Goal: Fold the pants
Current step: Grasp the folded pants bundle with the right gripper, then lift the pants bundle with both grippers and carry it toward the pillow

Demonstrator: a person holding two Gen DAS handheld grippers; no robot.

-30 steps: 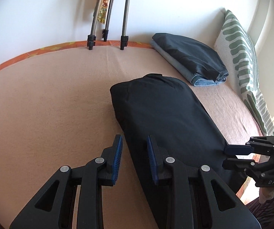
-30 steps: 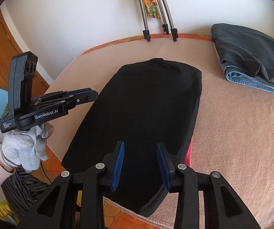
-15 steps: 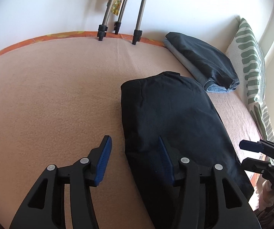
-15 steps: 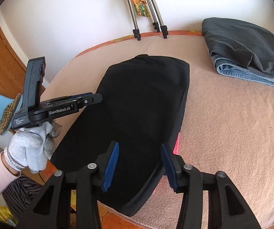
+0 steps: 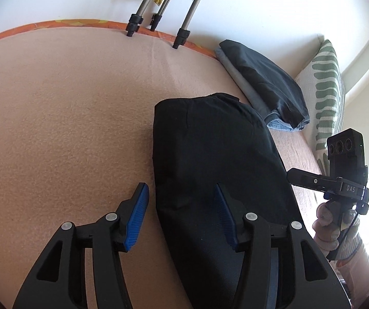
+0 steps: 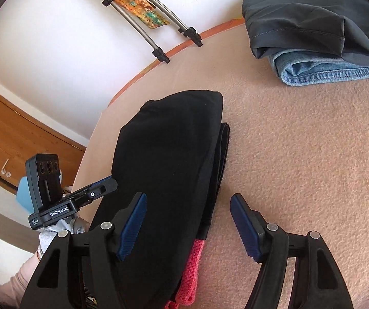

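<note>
The black pants lie folded lengthwise in a long strip on the peach blanket; they also show in the right wrist view. My left gripper is open and straddles the strip's left edge near its near end. My right gripper is open and straddles the strip's right edge, just above the cloth. The right gripper shows in the left wrist view, the left gripper in the right wrist view. Neither holds anything.
A stack of folded dark grey pants on blue jeans sits at the far right. Tripod legs stand at the bed's far edge by the wall. A green-patterned pillow is at the right. A pink cloth peeks from under the pants.
Both grippers have opened wider and dropped closer to the pants, each shifting outward over a long edge of the strip. The pants have not moved.
</note>
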